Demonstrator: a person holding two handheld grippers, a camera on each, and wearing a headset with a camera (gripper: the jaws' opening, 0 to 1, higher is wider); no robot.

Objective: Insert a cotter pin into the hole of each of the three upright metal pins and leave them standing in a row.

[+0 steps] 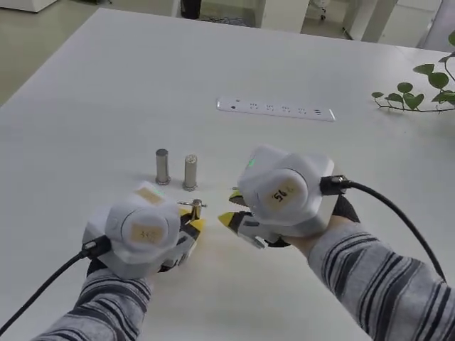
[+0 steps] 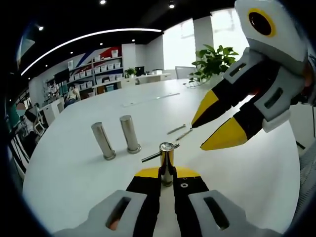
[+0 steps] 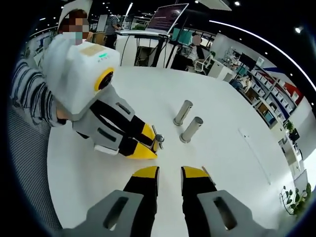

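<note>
Two claws meet low over the white bench [image 1: 106, 85], close in front of the person's striped sleeves. The left claw [image 1: 193, 222] is closed tight on a short metal pin [image 2: 167, 160] and holds it upright between its yellow-tipped jaws. A cotter pin [image 2: 152, 156] sticks out sideways just below the pin's top and appears to pass through the hole. The right claw [image 1: 231, 207] hovers just beside that pin, with its jaws parted a little and nothing between them. Its tips point at the pin's head without touching it. Just past them, two loose cotter pins [image 2: 178, 132] lie flat on the bench. A little farther back and to the left, two more metal pins [image 1: 163, 166] [image 1: 190, 172] stand upright side by side, near each other but not touching. Well beyond them a white power strip [image 1: 276, 109] lies across the bench. A leafy plant [image 1: 419, 89] trails in at the far right edge.
</note>
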